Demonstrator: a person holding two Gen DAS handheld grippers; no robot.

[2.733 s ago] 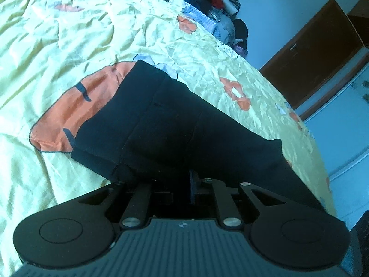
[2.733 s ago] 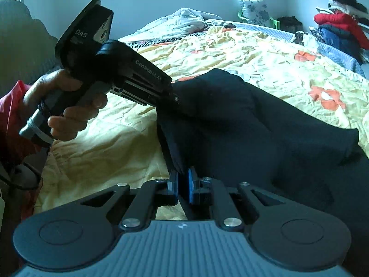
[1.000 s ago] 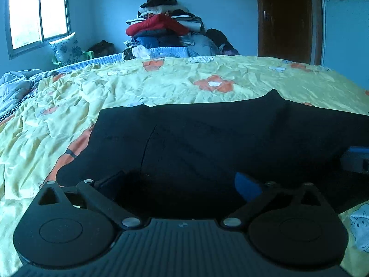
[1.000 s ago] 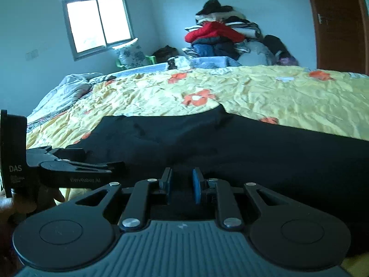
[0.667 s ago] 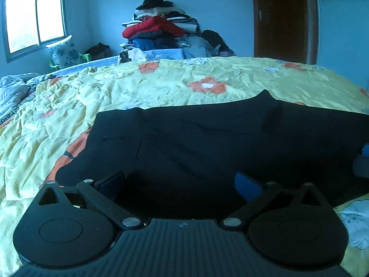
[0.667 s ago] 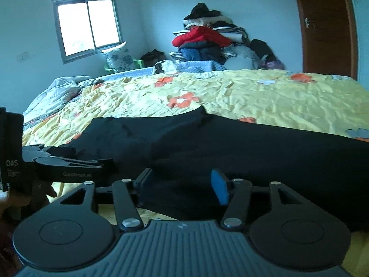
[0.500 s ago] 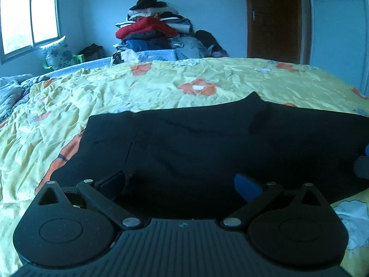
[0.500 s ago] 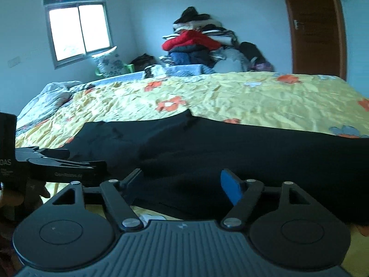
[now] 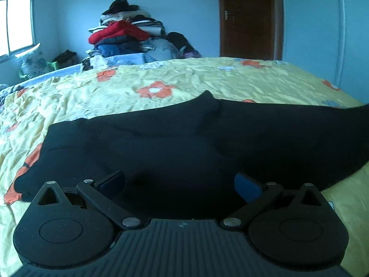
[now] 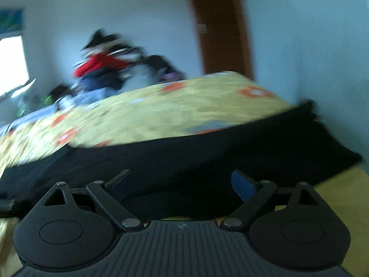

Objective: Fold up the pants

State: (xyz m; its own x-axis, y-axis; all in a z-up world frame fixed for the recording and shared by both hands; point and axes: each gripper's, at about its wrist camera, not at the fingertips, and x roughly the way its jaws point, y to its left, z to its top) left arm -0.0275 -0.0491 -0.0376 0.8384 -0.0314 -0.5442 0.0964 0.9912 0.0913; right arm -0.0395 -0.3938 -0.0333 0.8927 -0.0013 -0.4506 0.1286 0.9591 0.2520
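Pants released, both claws now spread

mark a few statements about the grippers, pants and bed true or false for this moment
1. The left gripper is open, holding nothing. True.
2. The right gripper is shut on the black pants. False: its jaws are spread wide, with no cloth between them.
3. The black pants lie across the yellow floral bedspread. True.
4. The pile of clothes sits on top of the pants. False: it is at the far side of the bed, apart from them.
5. The brown door stands open. False: it looks closed.
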